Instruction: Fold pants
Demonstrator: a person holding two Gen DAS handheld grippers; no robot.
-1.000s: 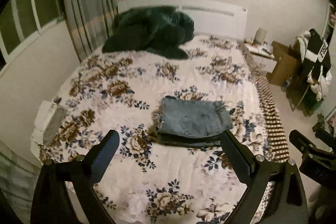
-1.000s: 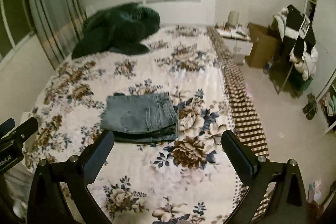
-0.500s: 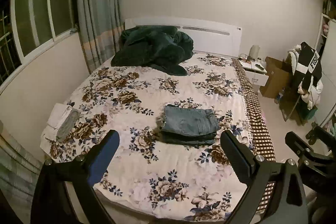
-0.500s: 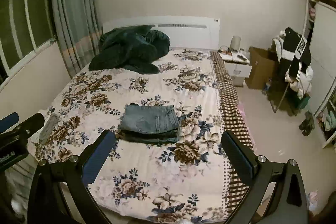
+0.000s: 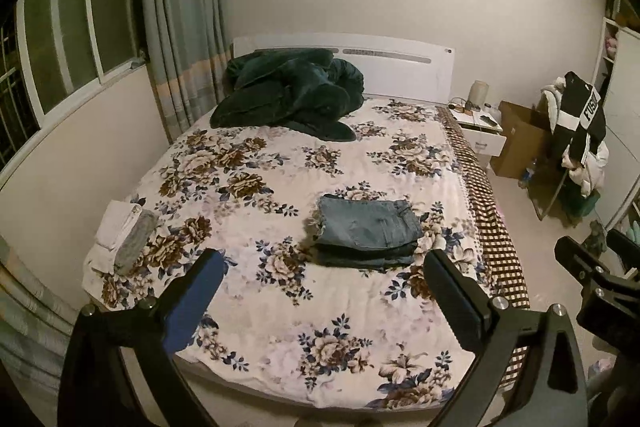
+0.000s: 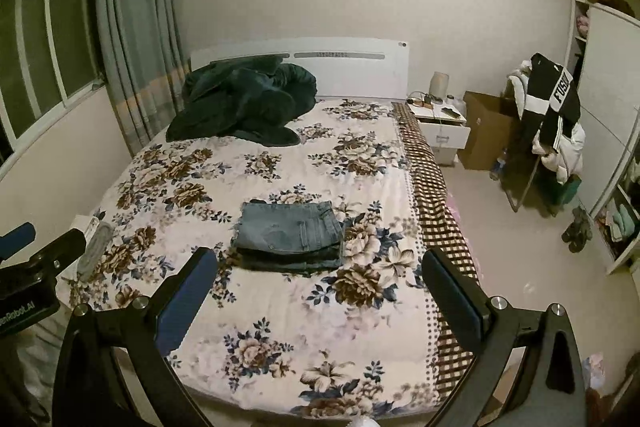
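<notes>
Fold looks done to me: pants (image 5: 368, 229) sit as a compact stacked rectangle mid-bed on the floral bedspread (image 5: 280, 307), my left gripper (image 5: 324, 281) and right gripper (image 6: 320, 277) both wide, empty, well clear; nothing visibly left.
</notes>
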